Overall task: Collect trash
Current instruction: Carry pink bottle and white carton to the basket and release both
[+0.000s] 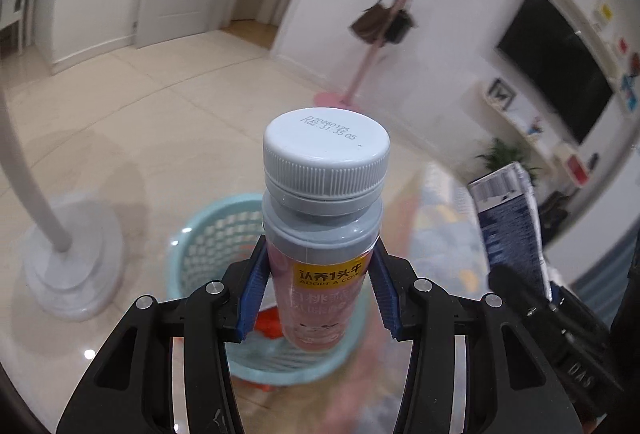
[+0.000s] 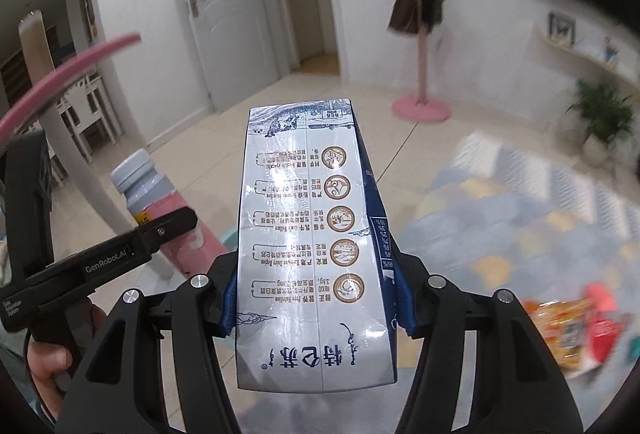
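Left hand-held gripper (image 1: 320, 286) clamps a bottle (image 1: 324, 202) above the basket (image 1: 208, 234); right hand-held gripper (image 2: 316, 298) clamps a carton (image 2: 316, 234); next, release both over the basket

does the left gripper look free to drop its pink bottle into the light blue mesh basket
Probably yes: the left gripper holds the grey-capped pink bottle just above the light blue mesh basket, whose opening shows nothing blocking it.

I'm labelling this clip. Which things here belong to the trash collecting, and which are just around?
Job: bottle in left gripper; carton in right gripper; basket; wrappers on rug.
Around: coat stand, TV, plant, lamp base.
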Motion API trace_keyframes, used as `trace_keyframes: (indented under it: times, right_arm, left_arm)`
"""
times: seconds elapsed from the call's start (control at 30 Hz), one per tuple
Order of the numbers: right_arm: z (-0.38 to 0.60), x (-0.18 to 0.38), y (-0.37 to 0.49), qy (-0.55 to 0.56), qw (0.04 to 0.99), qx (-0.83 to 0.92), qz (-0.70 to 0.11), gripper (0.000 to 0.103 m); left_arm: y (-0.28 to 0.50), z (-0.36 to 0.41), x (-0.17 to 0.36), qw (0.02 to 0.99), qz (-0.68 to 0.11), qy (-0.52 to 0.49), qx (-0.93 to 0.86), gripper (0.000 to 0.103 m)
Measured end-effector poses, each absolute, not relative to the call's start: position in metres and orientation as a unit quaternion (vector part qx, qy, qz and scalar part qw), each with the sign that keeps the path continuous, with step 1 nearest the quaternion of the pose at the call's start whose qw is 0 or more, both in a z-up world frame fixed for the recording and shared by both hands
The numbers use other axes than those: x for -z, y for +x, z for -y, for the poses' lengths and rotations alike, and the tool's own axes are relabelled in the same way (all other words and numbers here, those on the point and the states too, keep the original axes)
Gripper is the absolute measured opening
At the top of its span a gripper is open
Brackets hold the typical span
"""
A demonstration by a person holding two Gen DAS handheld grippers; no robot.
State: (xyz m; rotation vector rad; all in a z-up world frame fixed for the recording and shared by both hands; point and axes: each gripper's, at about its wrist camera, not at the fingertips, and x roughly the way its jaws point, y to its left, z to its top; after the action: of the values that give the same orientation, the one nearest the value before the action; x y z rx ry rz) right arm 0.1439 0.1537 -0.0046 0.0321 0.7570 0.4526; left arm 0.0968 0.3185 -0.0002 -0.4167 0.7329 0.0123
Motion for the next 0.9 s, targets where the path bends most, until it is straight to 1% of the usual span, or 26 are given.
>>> trace_keyframes:
  times: [0.13,0.3,0.4,0.53,0.6,0.63,0.67,0.7,0.9]
  right_arm:
    - [-0.186,0.064,0.182,0.023,0.849,-0.241,-0.470,0.055]
    - [-0.205,0.107,0.198,-0.007,0.835,-0.205,-0.510,0.056]
    - [-0.212,0.117,0.199,-0.021,0.832,-0.198,-0.518,0.056]
    - [-0.216,0.121,0.201,-0.034,0.831,-0.187,-0.523,0.057]
    - [-0.210,0.122,0.198,-0.028,0.830,-0.187,-0.525,0.062]
    - [-0.206,0.121,0.197,-0.023,0.830,-0.188,-0.524,0.064]
    - [-0.203,0.120,0.198,-0.021,0.832,-0.187,-0.523,0.066]
    - [-0.200,0.119,0.198,-0.018,0.833,-0.186,-0.521,0.066]
    - [-0.175,0.099,0.186,0.002,0.842,-0.196,-0.503,0.066]
  left_arm:
    - [0.118,-0.328,0.034,0.898,-0.394,-0.191,-0.033,0.046]
    - [0.125,-0.341,0.068,0.882,-0.431,-0.183,-0.052,0.046]
    - [0.129,-0.348,0.082,0.875,-0.444,-0.184,-0.056,0.046]
    - [0.133,-0.347,0.087,0.871,-0.454,-0.175,-0.058,0.048]
    - [0.133,-0.349,0.087,0.871,-0.453,-0.178,-0.058,0.051]
    - [0.132,-0.349,0.086,0.873,-0.449,-0.181,-0.056,0.054]
    - [0.132,-0.350,0.085,0.874,-0.446,-0.183,-0.055,0.060]
    - [0.131,-0.348,0.083,0.876,-0.443,-0.184,-0.055,0.062]
    - [0.126,-0.344,0.074,0.882,-0.425,-0.197,-0.046,0.062]
